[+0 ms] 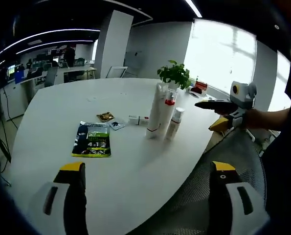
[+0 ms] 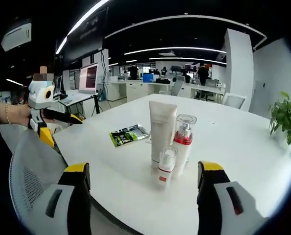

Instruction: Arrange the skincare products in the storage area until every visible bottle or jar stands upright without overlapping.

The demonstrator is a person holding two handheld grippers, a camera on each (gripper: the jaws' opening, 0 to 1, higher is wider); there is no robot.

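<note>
- Left gripper view, bottom of frame: my left gripper (image 1: 147, 188) has its yellow-tipped black jaws spread wide, gripping nothing, over the near edge of the white oval table (image 1: 62, 112) and a grey mesh chair back (image 1: 204, 196).
- Mid-frame left: a dark sachet with green print (image 1: 92, 139) lies flat; past it a small gold packet (image 1: 105, 116) and a small white box (image 1: 138, 119).
- Centre: the three skincare items stand upright, close together: tall white tube (image 1: 155, 116), clear pump bottle with red collar (image 1: 167, 111), small white bottle with red label (image 1: 174, 123).
- Right: my right gripper (image 1: 218, 113) is held in a hand (image 1: 255, 119); from here I cannot tell its opening.
- Far: potted green plant (image 1: 174, 74), bright window (image 1: 223, 54).
- Right gripper view, bottom: right gripper (image 2: 143, 183) jaws wide, empty; the small white bottle (image 2: 166, 166) sits just beyond, between them.
- Left edge: left gripper (image 2: 62, 118), held off the table.
</note>
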